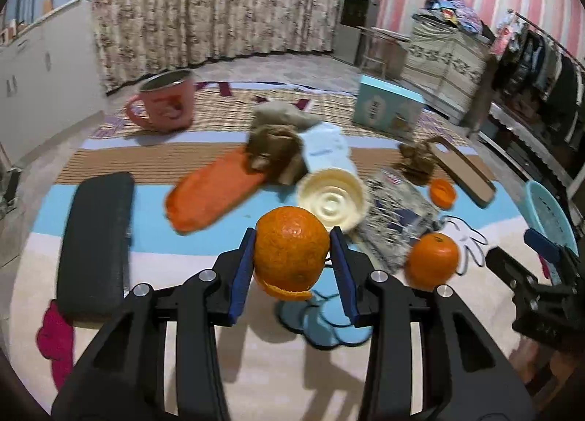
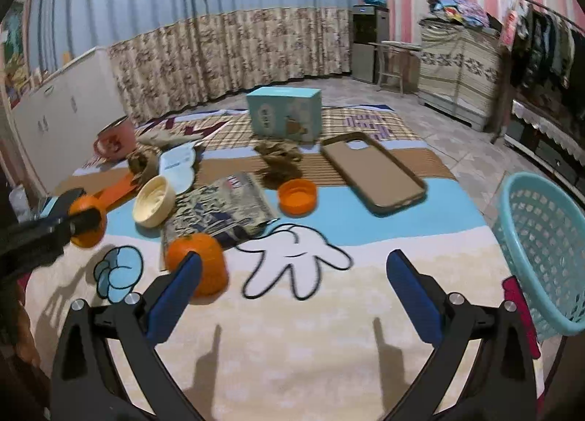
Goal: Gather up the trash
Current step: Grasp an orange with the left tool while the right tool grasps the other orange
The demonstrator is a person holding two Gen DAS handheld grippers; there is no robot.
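The orange peel point(image 1: 291, 252), a hollow rind with a torn strip curling from its lower edge, sits clamped between the blue pads of the left hand-held gripper point(image 1: 292, 256), lifted clear of the cartoon-print mat point(image 1: 256, 359) below it. In the right wrist view the same peel point(image 2: 86, 218) shows at the far left, pinched in the left hand-held gripper point(image 2: 78, 220). Just beyond the left hand-held gripper lies a cream bowl point(image 1: 332, 198) tipped toward the camera, and to the right of the left hand-held gripper a whole orange point(image 1: 432, 260) rests on the mat beside a crumpled printed wrapper point(image 1: 398, 216). Farther ahead are an orange tray point(image 1: 208, 198) with a wad of brown paper point(image 1: 274, 157) at its far end, a pink mug point(image 1: 166, 101) and a blue box point(image 1: 387, 108). To the left of the left hand-held gripper lies a dark case point(image 1: 97, 245). The right hand-held gripper point(image 2: 292, 274) hovers over the mat with its pads spread wide, holding nothing; the whole orange point(image 2: 197, 262) lies just behind its left pad, an orange cap point(image 2: 297, 196) and a phone case point(image 2: 373, 172) lie ahead, and a light blue basket point(image 2: 544, 256) stands to its right.
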